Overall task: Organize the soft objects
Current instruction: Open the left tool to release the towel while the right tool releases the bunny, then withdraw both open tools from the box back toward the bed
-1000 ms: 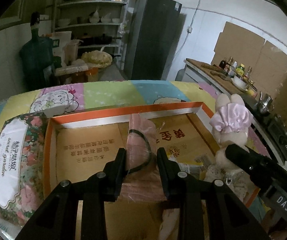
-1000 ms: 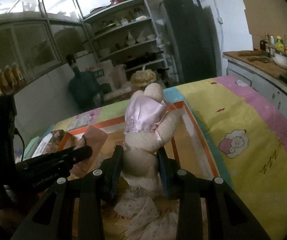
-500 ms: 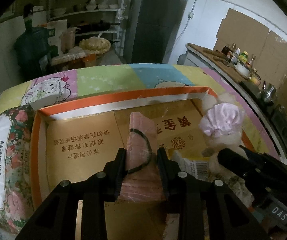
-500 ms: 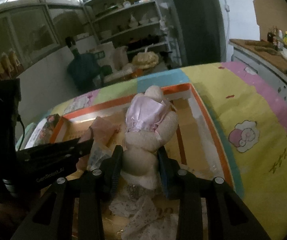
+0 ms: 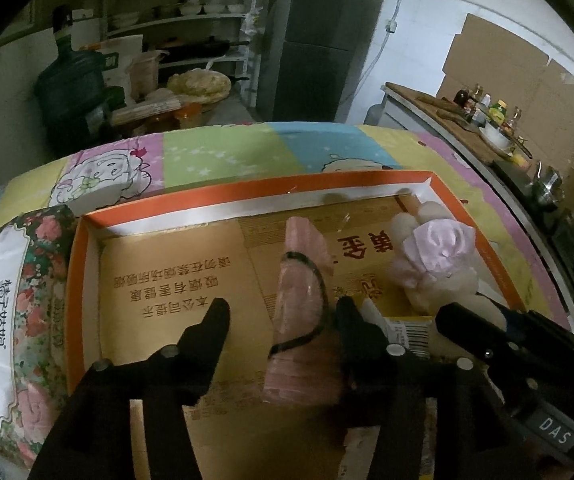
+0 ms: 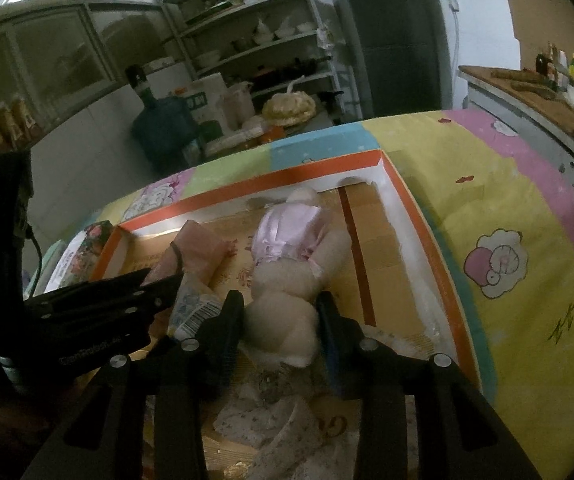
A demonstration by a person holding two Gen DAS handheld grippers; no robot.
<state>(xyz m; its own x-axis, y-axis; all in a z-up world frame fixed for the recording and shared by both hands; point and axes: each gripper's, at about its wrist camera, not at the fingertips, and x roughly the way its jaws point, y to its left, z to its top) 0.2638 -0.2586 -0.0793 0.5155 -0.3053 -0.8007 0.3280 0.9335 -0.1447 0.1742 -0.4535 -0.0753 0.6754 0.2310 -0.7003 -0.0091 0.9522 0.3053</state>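
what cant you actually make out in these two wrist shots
- Right wrist view: the plush toy's face; it points away, under the pink bonnet.
- Left wrist view: the near end of the pink bundle; the left gripper's finger covers it.
- Both views: the near edge of the orange-rimmed box; the grippers' bodies hide it.

Orange-rimmed box (image 5: 255, 190), pink bundle (image 5: 305, 280), cream plush (image 6: 287, 300) — pink satin bonnet (image 6: 291, 232).

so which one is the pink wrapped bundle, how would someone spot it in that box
Find the shallow orange-rimmed cardboard box on the patchwork cloth. Inside, between the left gripper's open jaws, lies the pink plastic-wrapped bundle. Unlike the cream plush rabbit in a pink satin dress beside it, it is flat and looped by a black band.
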